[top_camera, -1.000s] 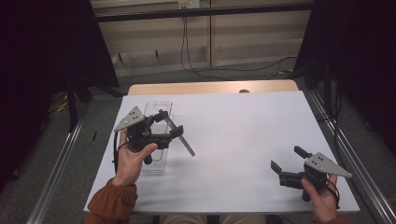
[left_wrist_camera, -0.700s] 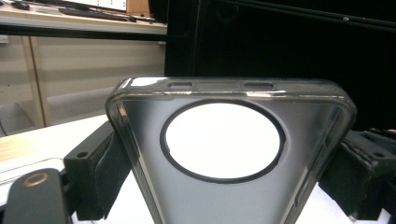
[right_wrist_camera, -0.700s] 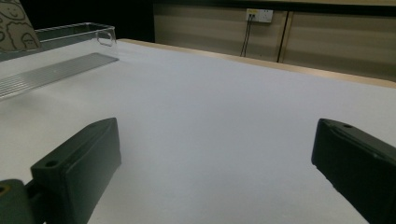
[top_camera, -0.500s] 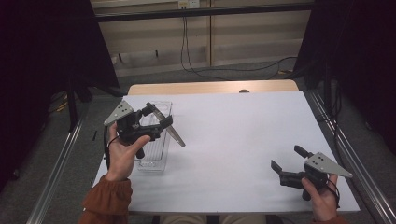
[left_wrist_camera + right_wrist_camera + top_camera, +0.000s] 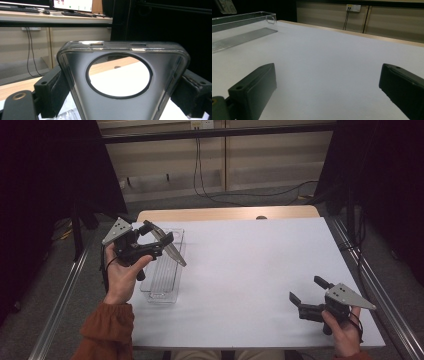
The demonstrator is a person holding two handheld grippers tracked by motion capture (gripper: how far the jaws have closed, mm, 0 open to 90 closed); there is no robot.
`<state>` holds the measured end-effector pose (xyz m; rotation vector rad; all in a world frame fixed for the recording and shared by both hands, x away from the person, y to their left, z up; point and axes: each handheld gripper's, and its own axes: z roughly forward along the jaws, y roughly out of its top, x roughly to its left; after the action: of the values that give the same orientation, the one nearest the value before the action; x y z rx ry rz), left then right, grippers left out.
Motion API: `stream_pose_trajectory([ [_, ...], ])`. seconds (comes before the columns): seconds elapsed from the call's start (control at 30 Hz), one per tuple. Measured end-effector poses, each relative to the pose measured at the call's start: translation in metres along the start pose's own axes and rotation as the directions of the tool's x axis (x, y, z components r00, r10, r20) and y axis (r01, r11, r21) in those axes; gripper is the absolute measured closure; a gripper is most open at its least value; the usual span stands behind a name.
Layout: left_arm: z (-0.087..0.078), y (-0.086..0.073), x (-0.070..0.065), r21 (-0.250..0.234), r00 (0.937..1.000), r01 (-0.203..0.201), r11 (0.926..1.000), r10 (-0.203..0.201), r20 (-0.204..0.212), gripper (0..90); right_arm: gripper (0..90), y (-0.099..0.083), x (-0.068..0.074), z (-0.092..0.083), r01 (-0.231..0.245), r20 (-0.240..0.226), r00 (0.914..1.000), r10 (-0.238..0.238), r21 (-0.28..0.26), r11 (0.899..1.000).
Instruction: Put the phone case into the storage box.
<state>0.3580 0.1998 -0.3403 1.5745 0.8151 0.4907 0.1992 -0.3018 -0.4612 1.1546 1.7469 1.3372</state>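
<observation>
Lab, white table (image 5: 250,270), black curtains (image 5: 45,180), monitors (image 5: 72,5), wall sockets (image 5: 353,7)

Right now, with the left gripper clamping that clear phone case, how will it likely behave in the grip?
The phone case looks thin and translucent, so probably light and somewhat flexible. Held edge to edge by the left gripper, it may bow if squeezed harder. Its glossy surface could slip.

Beige panelled wall (image 5: 260,155), grey floor (image 5: 45,320), cables (image 5: 200,170)

The left gripper (image 5: 159,235) holds a phone case (image 5: 169,247) above a clear tray (image 5: 162,292); the right gripper (image 5: 309,291) rests open.
</observation>
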Motion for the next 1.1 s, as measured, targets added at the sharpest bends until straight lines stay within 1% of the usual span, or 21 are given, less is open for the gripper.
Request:
stream_pose_trajectory([
  [0.07, 0.001, 0.002, 0.002, -0.004, 1.0000, 0.001, 1.0000, -0.001, -0.008, 12.1, 0.7, 0.000, 0.000, 0.001, 0.002, -0.004, 1.0000, -0.002, 0.000, 1.000],
  [0.13, 0.001, 0.004, 0.004, -0.008, 0.9996, 0.005, 1.0000, -0.006, -0.029, 12.2, 0.7, 0.000, 0.001, 0.000, 0.006, -0.006, 1.0000, -0.006, 0.000, 1.000],
  [0.17, 0.002, 0.005, 0.005, -0.010, 0.9996, 0.007, 0.9999, -0.008, -0.029, 12.2, 0.7, 0.000, 0.001, 0.000, 0.007, -0.006, 1.0000, -0.008, -0.002, 1.000],
  [0.2, 0.002, 0.006, 0.007, -0.009, 0.9991, 0.010, 0.9999, -0.010, -0.040, 12.1, 0.6, 0.000, 0.001, 0.000, 0.008, -0.008, 0.9999, -0.008, -0.001, 1.000],
  [0.23, 0.003, 0.006, 0.009, -0.011, 0.9991, 0.008, 0.9999, -0.009, -0.042, 12.2, 0.6, 0.000, 0.001, 0.000, 0.007, -0.007, 0.9999, -0.007, -0.002, 1.000],
  [0.3, 0.005, 0.007, 0.013, -0.002, 0.9977, 0.002, 1.0000, -0.002, -0.067, 12.2, 0.6, 0.000, 0.001, 0.001, 0.005, -0.006, 1.0000, -0.005, -0.002, 1.000],
  [0.4, 0.008, 0.009, 0.018, 0.000, 0.9966, 0.004, 1.0000, -0.004, -0.082, 12.2, 0.6, 0.000, 0.001, 0.001, 0.012, -0.010, 0.9999, -0.012, -0.001, 1.000],
  [0.43, 0.009, 0.009, 0.019, -0.004, 0.9960, 0.010, 0.9999, -0.010, -0.089, 12.2, 0.6, 0.000, 0.001, 0.001, 0.013, -0.009, 0.9999, -0.013, 0.001, 1.000],
  [0.5, 0.013, 0.010, 0.022, 0.002, 0.9941, 0.008, 1.0000, -0.007, -0.108, 12.2, 0.6, 0.000, 0.001, 0.001, 0.012, -0.008, 0.9999, -0.012, 0.001, 1.000],
  [0.57, 0.016, 0.010, 0.023, 0.004, 0.9933, 0.005, 1.0000, -0.004, -0.115, 12.2, 0.6, 0.000, 0.001, 0.001, 0.011, -0.004, 0.9999, -0.011, -0.002, 1.000],
  [0.67, 0.021, 0.009, 0.028, 0.008, 0.9898, 0.003, 1.0000, -0.002, -0.143, 12.2, 0.6, 0.000, 0.001, 0.000, 0.011, -0.007, 0.9999, -0.011, 0.001, 1.000],
  [0.77, 0.025, 0.009, 0.033, 0.024, 0.9862, 0.007, 0.9997, -0.003, -0.166, 12.2, 0.6, 0.000, 0.001, 0.001, 0.015, -0.008, 0.9998, -0.015, -0.002, 1.000],
  [0.8, 0.027, 0.008, 0.034, 0.017, 0.9864, 0.009, 0.9998, -0.006, -0.164, 12.2, 0.6, 0.000, 0.001, 0.001, 0.016, -0.007, 0.9999, -0.016, -0.002, 1.000],
  [0.87, 0.031, 0.007, 0.036, 0.012, 0.9822, 0.016, 0.9998, -0.013, -0.187, 12.2, 0.6, 0.000, 0.001, 0.000, 0.011, -0.007, 0.9999, -0.011, 0.000, 1.000],
  [0.9, 0.033, 0.007, 0.037, 0.008, 0.9816, 0.012, 0.9999, -0.010, -0.191, 12.1, 0.6, 0.000, 0.001, 0.000, 0.011, -0.007, 0.9999, -0.011, 0.000, 1.000],
  [0.93, 0.034, 0.007, 0.039, 0.010, 0.9790, 0.001, 1.0000, 0.001, -0.204, 12.1, 0.6, 0.000, 0.001, 0.000, 0.011, -0.006, 0.9999, -0.011, 0.001, 1.000],
  [0.97, 0.036, 0.006, 0.039, 0.011, 0.9779, 0.003, 0.9999, -0.001, -0.209, 12.2, 0.6, 0.000, 0.001, 0.000, 0.011, -0.005, 0.9999, -0.011, 0.000, 1.000],
  [1.1, 0.043, 0.006, 0.041, 0.021, 0.9755, -0.006, 0.9998, 0.010, -0.220, 12.2, 0.6, 0.000, 0.001, 0.000, 0.012, -0.006, 0.9999, -0.012, 0.001, 1.000],
])
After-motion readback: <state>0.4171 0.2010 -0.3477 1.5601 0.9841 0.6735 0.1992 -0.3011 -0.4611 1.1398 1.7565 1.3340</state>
